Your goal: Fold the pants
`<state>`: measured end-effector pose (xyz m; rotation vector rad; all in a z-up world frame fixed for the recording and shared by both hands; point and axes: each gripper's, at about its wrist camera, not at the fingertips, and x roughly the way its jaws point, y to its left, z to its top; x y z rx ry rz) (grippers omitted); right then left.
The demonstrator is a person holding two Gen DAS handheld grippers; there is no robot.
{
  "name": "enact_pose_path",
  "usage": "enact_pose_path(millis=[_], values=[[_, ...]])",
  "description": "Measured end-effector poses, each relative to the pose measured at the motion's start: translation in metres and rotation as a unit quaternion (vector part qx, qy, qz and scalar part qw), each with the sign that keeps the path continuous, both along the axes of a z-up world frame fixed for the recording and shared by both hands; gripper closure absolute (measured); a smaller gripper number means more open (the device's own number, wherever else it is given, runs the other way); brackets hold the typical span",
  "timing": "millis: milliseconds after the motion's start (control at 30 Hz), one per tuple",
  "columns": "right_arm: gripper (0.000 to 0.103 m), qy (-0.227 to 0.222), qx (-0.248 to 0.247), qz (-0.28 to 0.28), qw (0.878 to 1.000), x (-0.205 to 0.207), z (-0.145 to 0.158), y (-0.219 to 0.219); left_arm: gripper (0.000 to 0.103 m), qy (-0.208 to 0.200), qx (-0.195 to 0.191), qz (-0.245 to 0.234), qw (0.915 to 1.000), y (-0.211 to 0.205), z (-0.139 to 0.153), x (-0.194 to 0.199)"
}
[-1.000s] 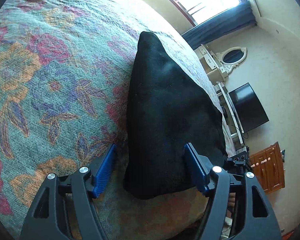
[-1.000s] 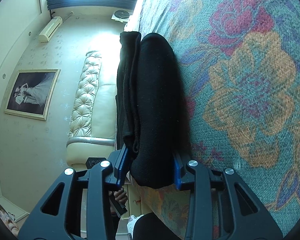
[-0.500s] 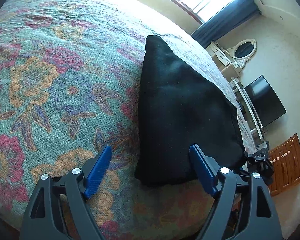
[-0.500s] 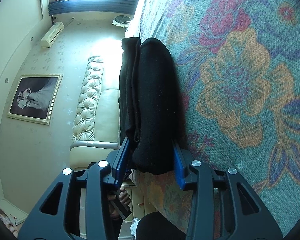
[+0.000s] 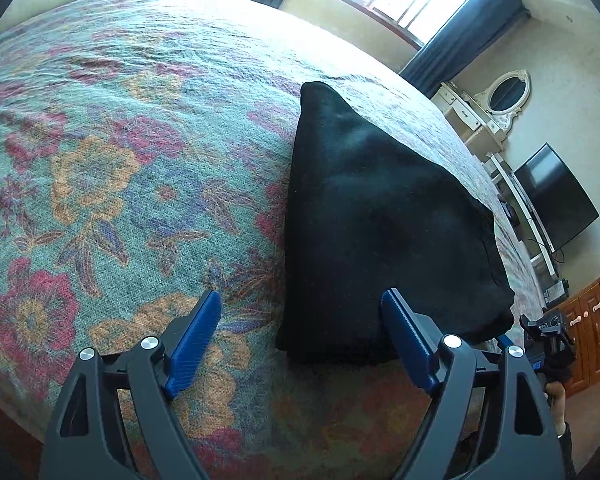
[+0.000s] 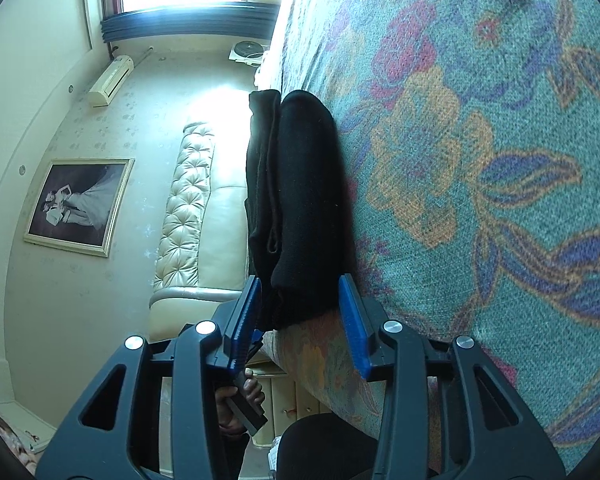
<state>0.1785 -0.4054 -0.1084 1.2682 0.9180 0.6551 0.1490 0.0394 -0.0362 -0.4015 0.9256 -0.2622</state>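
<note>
The black pants (image 5: 380,216) lie folded in a thick stack on the floral bedspread (image 5: 100,160), near the bed's front edge. My left gripper (image 5: 300,336) is open and empty, just in front of the stack's near left corner, above the spread. In the right wrist view the stack (image 6: 300,208) is seen edge-on with its layers showing. My right gripper (image 6: 300,312) is open, its blue pads (image 6: 354,320) standing on either side of the stack's near end with gaps; it does not pinch the cloth.
The bed's edge runs just below both grippers. A padded headboard (image 6: 188,208) and framed picture (image 6: 76,204) are at the far side. A television (image 5: 552,200), vanity mirror (image 5: 504,96) and wooden cabinet (image 5: 592,320) stand to the right.
My left gripper has drawn back and risen from the pants, staying open. My right gripper has opened wider and let go of the stack's end.
</note>
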Motion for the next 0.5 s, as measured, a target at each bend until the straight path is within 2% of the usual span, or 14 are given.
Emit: enact_pose_path(millis=[200,333,433,500], values=[[0.059,0.002,-0.019,-0.009,1.000,-0.011,0.005,-0.011,0.022,-0.026,0.042,-0.003,0.9988,-0.008,0.023,-0.017],[0.055,0.002,-0.066,-0.027,0.997,-0.014,0.020,-0.008,0.022,-0.039,0.042,-0.010,0.9983,-0.016,0.033,-0.022],[0.053,-0.014,-0.124,-0.041,0.991,-0.013,0.038,-0.004,0.022,-0.042,0.046,-0.016,0.9979,-0.023,0.034,-0.020],[0.053,-0.026,-0.127,-0.037,0.991,-0.009,0.047,0.000,0.022,-0.040,0.048,-0.022,0.9978,-0.029,0.033,-0.018]])
